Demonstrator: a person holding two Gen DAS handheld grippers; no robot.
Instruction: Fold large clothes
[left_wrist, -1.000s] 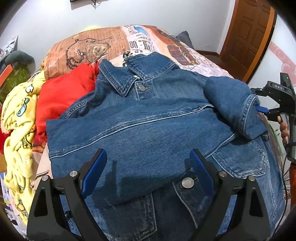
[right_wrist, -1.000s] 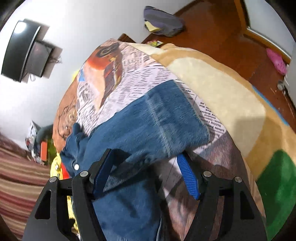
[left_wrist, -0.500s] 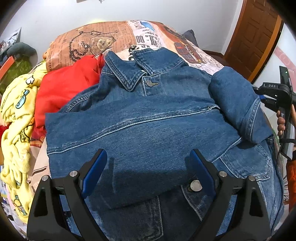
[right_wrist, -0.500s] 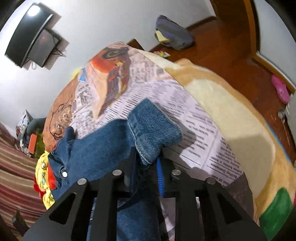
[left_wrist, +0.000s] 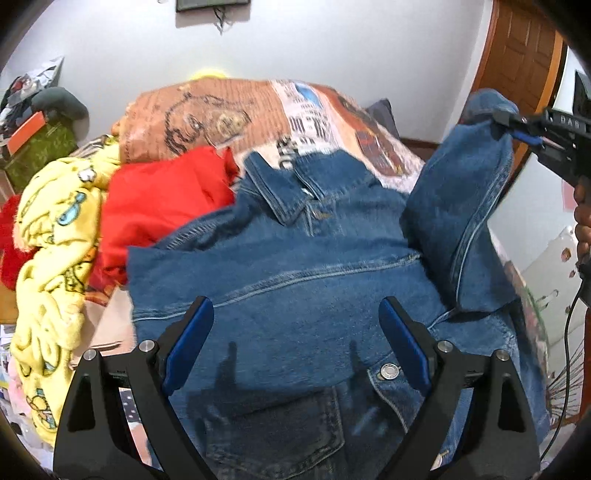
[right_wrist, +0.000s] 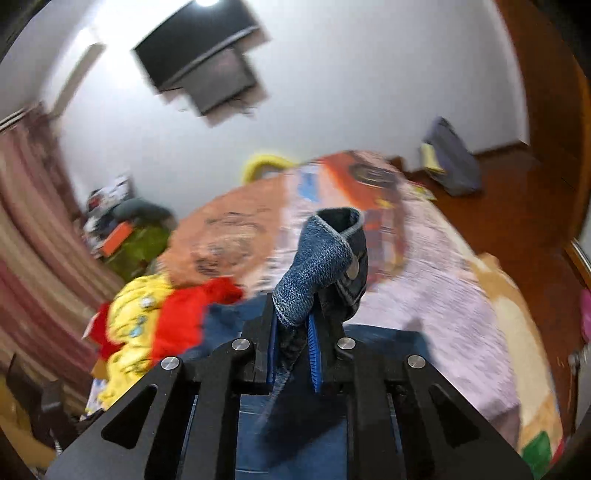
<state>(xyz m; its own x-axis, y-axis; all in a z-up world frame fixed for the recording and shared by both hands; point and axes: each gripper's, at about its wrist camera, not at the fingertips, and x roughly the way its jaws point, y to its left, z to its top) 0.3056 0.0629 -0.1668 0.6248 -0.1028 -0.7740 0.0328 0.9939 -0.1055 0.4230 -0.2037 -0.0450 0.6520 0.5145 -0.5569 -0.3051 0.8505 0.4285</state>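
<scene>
1. The right gripper (right_wrist: 293, 354) is clamped on the cuff (right_wrist: 314, 266) of the denim jacket (left_wrist: 295, 295); the cloth is seen pinched between the blue pads.
2. The left gripper (left_wrist: 295, 350) is held wide open above the jacket's lower front, with nothing gripped.
3. The sleeve (left_wrist: 458, 229) is raised off the jacket, which is spread over the bed (left_wrist: 221, 110).
4. The denim is judged thick, heavy and limp but not slippery; hems, cuffs and seams are best taken.
</scene>
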